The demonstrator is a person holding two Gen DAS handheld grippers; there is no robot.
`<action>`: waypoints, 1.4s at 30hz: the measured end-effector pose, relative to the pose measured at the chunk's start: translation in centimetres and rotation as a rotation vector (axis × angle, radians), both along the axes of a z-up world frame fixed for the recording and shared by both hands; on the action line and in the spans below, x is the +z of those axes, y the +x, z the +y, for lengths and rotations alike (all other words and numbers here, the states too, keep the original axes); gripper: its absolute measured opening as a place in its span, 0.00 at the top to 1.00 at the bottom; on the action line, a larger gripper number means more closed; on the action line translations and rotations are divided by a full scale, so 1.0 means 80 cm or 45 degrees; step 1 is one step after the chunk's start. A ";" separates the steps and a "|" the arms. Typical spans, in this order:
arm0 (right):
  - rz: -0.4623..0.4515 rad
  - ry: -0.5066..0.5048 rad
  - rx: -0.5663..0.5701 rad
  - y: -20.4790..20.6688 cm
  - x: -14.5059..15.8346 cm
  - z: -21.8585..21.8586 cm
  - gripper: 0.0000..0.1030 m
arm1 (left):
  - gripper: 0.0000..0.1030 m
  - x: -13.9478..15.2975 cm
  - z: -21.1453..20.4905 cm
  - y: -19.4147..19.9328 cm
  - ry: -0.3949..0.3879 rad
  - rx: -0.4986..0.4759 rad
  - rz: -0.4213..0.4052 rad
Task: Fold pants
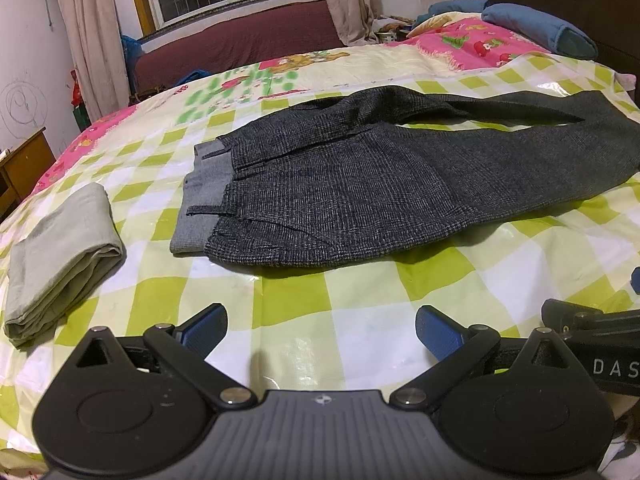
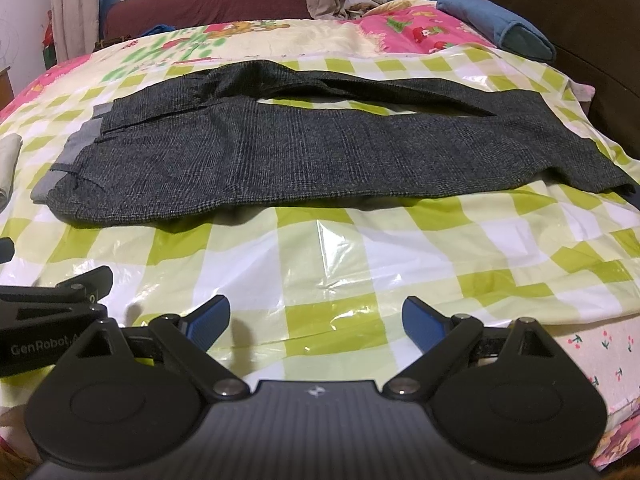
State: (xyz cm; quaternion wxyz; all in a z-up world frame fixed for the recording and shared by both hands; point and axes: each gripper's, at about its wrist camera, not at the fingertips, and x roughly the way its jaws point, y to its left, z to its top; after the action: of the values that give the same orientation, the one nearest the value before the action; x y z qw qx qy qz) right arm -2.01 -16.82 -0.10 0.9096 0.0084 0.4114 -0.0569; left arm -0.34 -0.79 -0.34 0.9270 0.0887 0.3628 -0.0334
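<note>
Dark grey checked pants (image 1: 360, 176) lie flat on the bed, waistband to the left with its light grey lining showing, legs running to the right. They also show in the right wrist view (image 2: 304, 148). My left gripper (image 1: 322, 330) is open and empty, hovering over the plastic sheet short of the pants' near edge. My right gripper (image 2: 316, 320) is open and empty, also short of the near edge. The right gripper's body shows at the right edge of the left wrist view (image 1: 592, 332), and the left gripper's body at the left of the right wrist view (image 2: 52, 304).
A folded light green-grey garment (image 1: 60, 256) lies left of the pants. A green-and-white checked plastic sheet (image 1: 360, 292) covers the bed. Blue pillows (image 1: 536, 28) and a dark headboard (image 2: 580, 20) are at the far right. A maroon couch (image 1: 240, 40) stands under the window.
</note>
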 end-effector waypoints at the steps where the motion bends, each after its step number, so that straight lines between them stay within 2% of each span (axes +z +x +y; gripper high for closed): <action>1: 0.001 -0.001 0.004 0.000 0.000 0.000 0.10 | 0.00 0.000 0.000 0.000 0.002 -0.001 0.000; 24: 0.003 -0.006 0.021 0.001 0.000 0.002 0.10 | 0.00 -0.001 -0.002 0.002 0.010 -0.016 0.001; 27: -0.010 0.020 0.027 0.000 0.004 0.001 0.10 | 0.00 0.004 0.002 0.002 0.006 -0.031 -0.024; 34: -0.124 -0.043 0.178 0.011 0.021 0.023 0.11 | 0.00 0.017 0.034 0.022 0.016 0.026 -0.086; 37: -0.132 -0.066 0.273 0.032 0.021 0.037 0.11 | 0.00 0.011 0.045 0.035 0.078 0.024 -0.103; 40: -0.115 -0.079 0.358 0.057 0.015 0.047 0.24 | 0.00 0.001 0.053 0.051 0.126 -0.010 -0.083; 42: -0.101 -0.075 0.391 0.070 0.013 0.049 0.28 | 0.00 -0.004 0.057 0.062 0.157 -0.023 -0.088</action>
State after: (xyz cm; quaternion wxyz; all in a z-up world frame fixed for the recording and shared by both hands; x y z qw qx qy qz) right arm 3.58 -12.93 0.97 0.9229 -0.0790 0.3700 0.0712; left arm 4.60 3.78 -0.65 0.9314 0.1498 0.3313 -0.0163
